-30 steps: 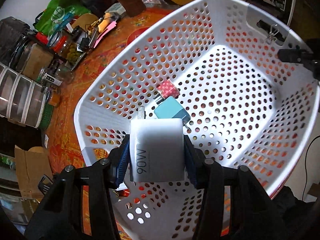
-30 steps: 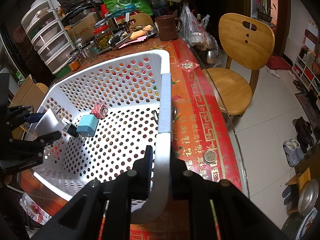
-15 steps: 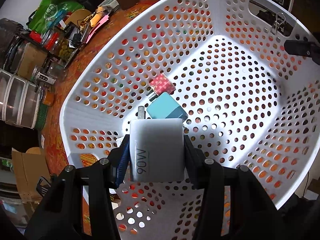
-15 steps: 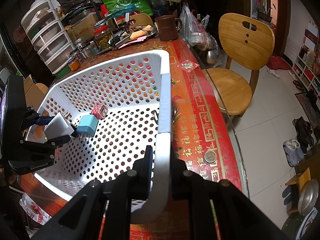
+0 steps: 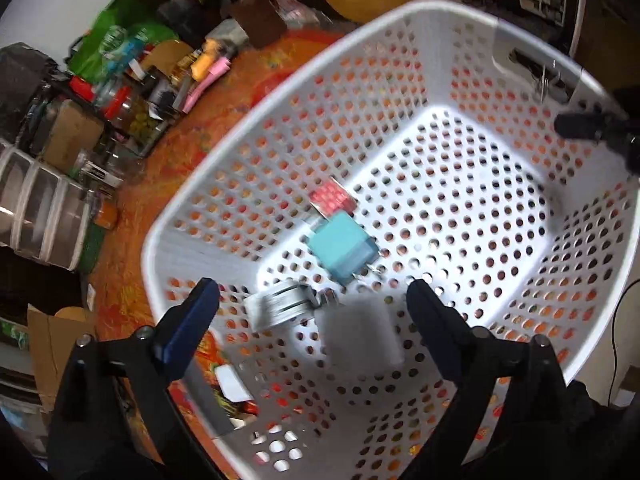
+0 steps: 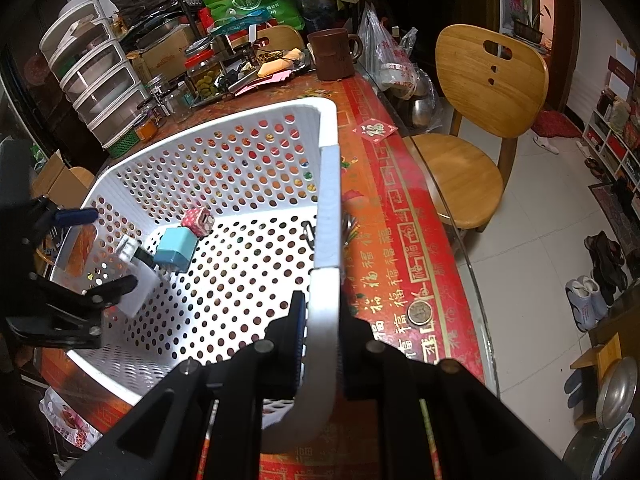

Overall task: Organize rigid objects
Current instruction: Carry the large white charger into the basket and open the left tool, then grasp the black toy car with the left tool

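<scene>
The white charger [image 5: 362,332] is lying blurred inside the white basket [image 5: 400,24], directly between and below the left gripper [image 5: 312,300], whose jaws are standing wide and empty, beside the teal charger [image 5: 342,250]. The right gripper [image 6: 320,320] is clamping the basket's rim on the tabletop [image 6: 400,216].

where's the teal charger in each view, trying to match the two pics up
Left wrist view: the teal charger lies on the basket floor just above centre, ahead of the open left gripper.
Right wrist view: the teal charger sits left of centre, in the far-left part of the white basket.
Shared landmark: the pink patterned charger lies right beside it in both.
</scene>
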